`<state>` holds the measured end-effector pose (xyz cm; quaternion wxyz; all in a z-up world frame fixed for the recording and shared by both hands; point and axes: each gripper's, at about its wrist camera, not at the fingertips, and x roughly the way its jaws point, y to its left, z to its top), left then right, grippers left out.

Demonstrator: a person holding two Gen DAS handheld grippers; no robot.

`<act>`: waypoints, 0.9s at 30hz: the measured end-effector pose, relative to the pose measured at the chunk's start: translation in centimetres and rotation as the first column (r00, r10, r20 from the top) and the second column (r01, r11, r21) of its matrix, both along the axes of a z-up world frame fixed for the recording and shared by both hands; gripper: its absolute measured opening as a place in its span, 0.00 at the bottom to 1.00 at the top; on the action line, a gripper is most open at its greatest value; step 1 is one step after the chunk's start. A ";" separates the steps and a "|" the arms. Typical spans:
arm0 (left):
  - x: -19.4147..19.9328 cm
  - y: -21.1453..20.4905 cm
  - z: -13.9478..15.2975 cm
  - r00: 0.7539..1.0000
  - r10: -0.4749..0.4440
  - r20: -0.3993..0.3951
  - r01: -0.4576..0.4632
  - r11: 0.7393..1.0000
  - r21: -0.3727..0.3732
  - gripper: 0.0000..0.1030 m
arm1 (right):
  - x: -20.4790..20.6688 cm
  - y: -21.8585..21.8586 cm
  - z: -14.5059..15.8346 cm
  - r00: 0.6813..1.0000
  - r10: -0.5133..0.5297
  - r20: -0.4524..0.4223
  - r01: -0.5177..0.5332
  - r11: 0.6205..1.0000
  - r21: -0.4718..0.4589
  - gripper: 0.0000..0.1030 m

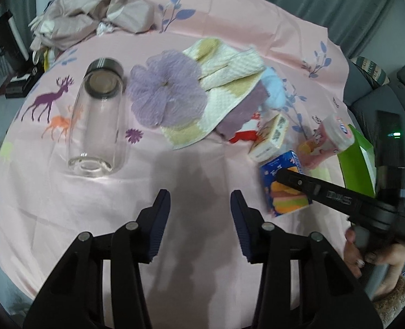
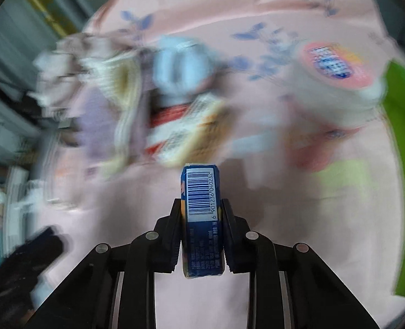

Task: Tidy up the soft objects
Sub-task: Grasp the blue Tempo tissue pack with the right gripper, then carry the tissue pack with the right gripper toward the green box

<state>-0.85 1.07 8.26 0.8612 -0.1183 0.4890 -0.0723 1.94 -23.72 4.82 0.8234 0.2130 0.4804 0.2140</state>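
Got my right gripper [image 2: 201, 213] clamped on the small blue tissue pack [image 2: 201, 219] just off the pink printed tablecloth [image 1: 175, 170], left gripper [image 1: 200, 211] partly open and empty, so I'd lift slow toward the green box [image 2: 402, 164].
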 end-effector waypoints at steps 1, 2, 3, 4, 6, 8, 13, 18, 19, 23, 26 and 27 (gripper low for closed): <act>0.1 0.3 -0.3 1.000 0.011 -0.012 -0.011 1.000 -0.006 0.42 | 0.0 0.3 0.0 1.000 0.026 -0.006 -0.026 0.999 0.042 0.27; 0.2 0.5 -0.6 1.000 0.017 -0.021 -0.017 1.000 -0.011 0.42 | 0.1 0.8 -0.1 0.998 0.063 -0.016 -0.061 0.993 0.098 0.27; 0.4 0.7 -0.8 0.999 0.021 -0.029 -0.021 1.000 -0.013 0.42 | 0.2 1.2 -0.3 0.996 0.080 -0.026 -0.076 0.989 0.127 0.27; 0.5 0.8 -1.2 0.999 0.027 -0.041 -0.027 1.000 -0.010 0.42 | 0.5 1.7 -0.8 0.993 0.112 -0.049 -0.103 0.982 0.161 0.27; 0.6 0.9 -1.8 0.998 0.026 -0.055 -0.027 1.000 -0.005 0.42 | 1.0 2.4 -1.7 0.988 0.123 -0.089 -0.108 0.982 0.152 0.27; 0.7 0.7 -2.1 0.998 0.018 -0.063 -0.019 1.000 -0.011 0.44 | 1.4 2.5 -2.3 0.988 0.101 -0.113 -0.090 0.991 0.098 0.29; 1.4 -1.4 -3.3 0.995 -0.027 -0.094 0.024 0.999 -0.034 0.60 | 1.6 1.2 -2.0 0.994 0.020 -0.105 -0.023 0.999 -0.029 0.67; 2.0 -4.0 -4.9 0.989 -0.084 -0.119 0.079 0.996 -0.049 0.65 | 2.1 0.5 -1.9 0.994 0.043 -0.097 -0.045 0.999 -0.019 0.72; 2.1 -4.4 -5.1 0.988 -0.098 -0.122 0.091 0.994 -0.059 0.65 | 2.1 0.4 -2.2 0.994 0.052 -0.097 -0.053 0.999 -0.006 0.72; 2.4 -6.0 -5.2 0.985 -0.138 -0.101 0.130 0.988 -0.083 0.53 | 1.6 0.0 -3.5 0.992 0.081 -0.097 -0.082 0.997 -0.012 0.67; 2.7 -6.8 -5.3 0.982 -0.169 -0.088 0.156 0.979 -0.133 0.36 | 2.1 -0.1 -3.7 0.991 0.095 -0.092 -0.094 0.995 0.014 0.54; 2.8 -7.0 -5.2 0.980 -0.179 -0.084 0.165 0.974 -0.153 0.28 | 2.1 -0.4 -3.8 0.991 0.098 -0.092 -0.096 0.995 0.034 0.52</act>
